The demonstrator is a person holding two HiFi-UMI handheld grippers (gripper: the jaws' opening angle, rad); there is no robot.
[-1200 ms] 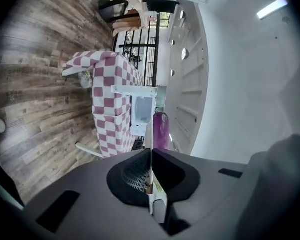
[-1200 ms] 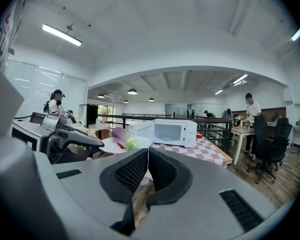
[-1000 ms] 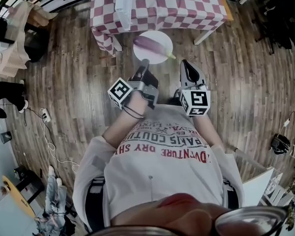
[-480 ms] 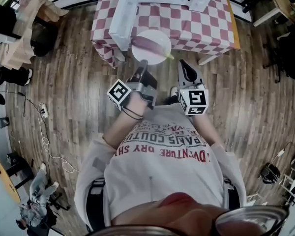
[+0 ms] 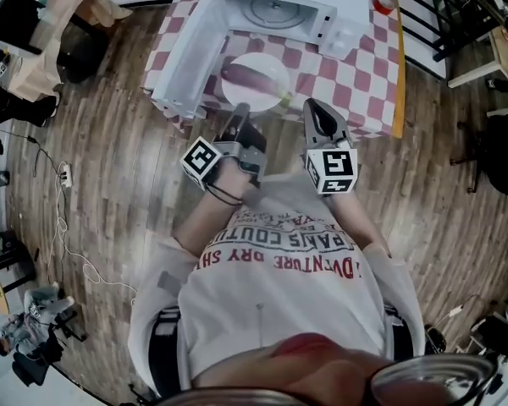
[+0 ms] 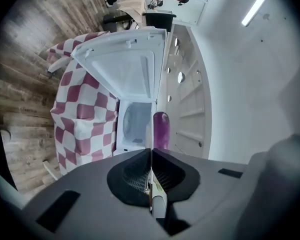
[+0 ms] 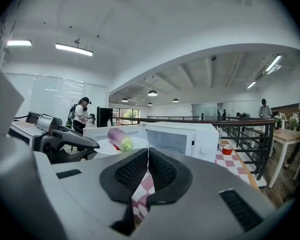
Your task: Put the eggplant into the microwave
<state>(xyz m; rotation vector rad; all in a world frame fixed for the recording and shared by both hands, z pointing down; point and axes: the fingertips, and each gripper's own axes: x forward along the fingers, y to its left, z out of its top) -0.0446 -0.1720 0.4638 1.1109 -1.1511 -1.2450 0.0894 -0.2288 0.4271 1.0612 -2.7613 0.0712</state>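
Note:
A purple eggplant with a green stem end lies on a white plate. My left gripper is shut on the plate's near rim and holds it over the front edge of the checked table. In the left gripper view the plate shows edge-on with the eggplant beyond the jaws. The white microwave stands on the table with its door swung open to the left, and its cavity faces me. My right gripper is shut and empty, just right of the plate.
A small red cup stands on the table right of the microwave. A dark railing runs behind the table. A power strip and cable lie on the wooden floor at left. People stand far off at the back.
The table and microwave have come closer as the person walked forward. Both grippers moved with the plate, which now hangs over the table's front edge, near the open door.

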